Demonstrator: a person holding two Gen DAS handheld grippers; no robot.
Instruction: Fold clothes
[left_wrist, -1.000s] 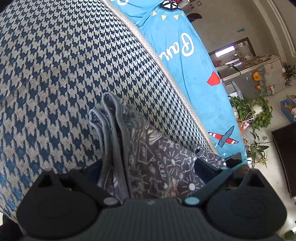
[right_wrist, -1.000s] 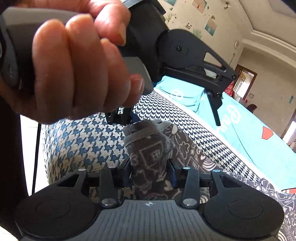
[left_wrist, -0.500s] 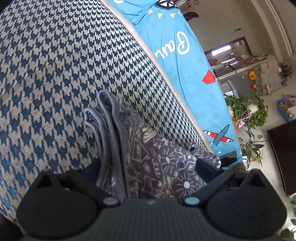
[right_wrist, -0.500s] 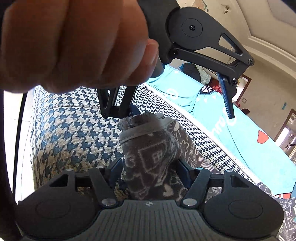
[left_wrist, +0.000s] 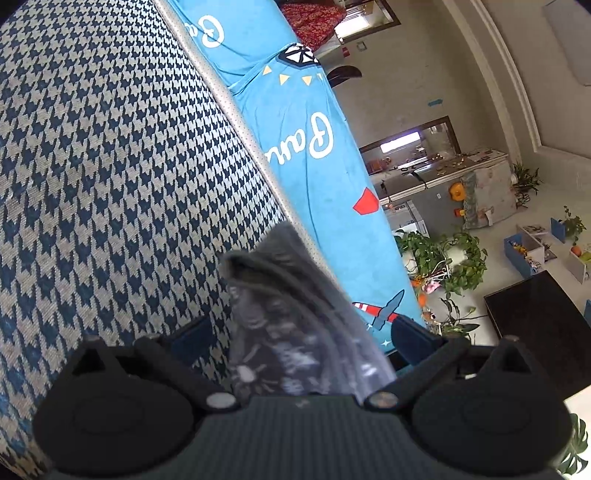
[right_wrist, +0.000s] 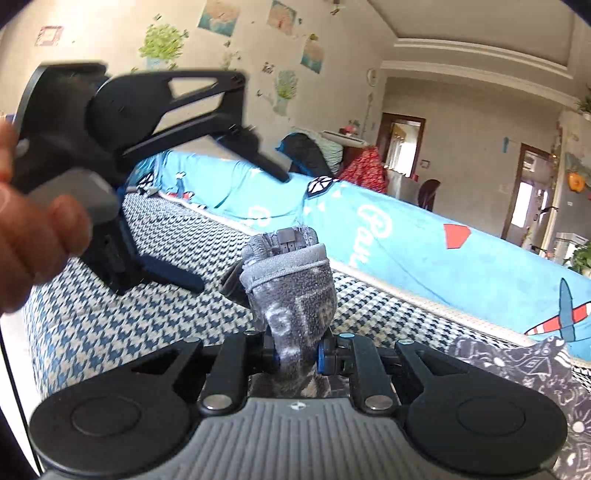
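Mid-fold, the right claw (right_wrist: 295, 354) pinches the bunched edge of the grey doodle-print garment (right_wrist: 295, 295) above the houndstooth sofa cushion (right_wrist: 110, 325), while the left claw (left_wrist: 299, 339) stands wide, the blurred cloth seemingly loose between its fingers; next, lay that edge down flat.

Domestic living room. Indicators: houndstooth-upholstered sofa (left_wrist: 110, 166) with blue printed cover (right_wrist: 424, 240); potted plants (left_wrist: 450, 258); dark low table (left_wrist: 535, 314); refrigerator (left_wrist: 424, 206); wall pictures (right_wrist: 218, 16); wooden doorways (right_wrist: 400, 144); toy bins (left_wrist: 524, 251).
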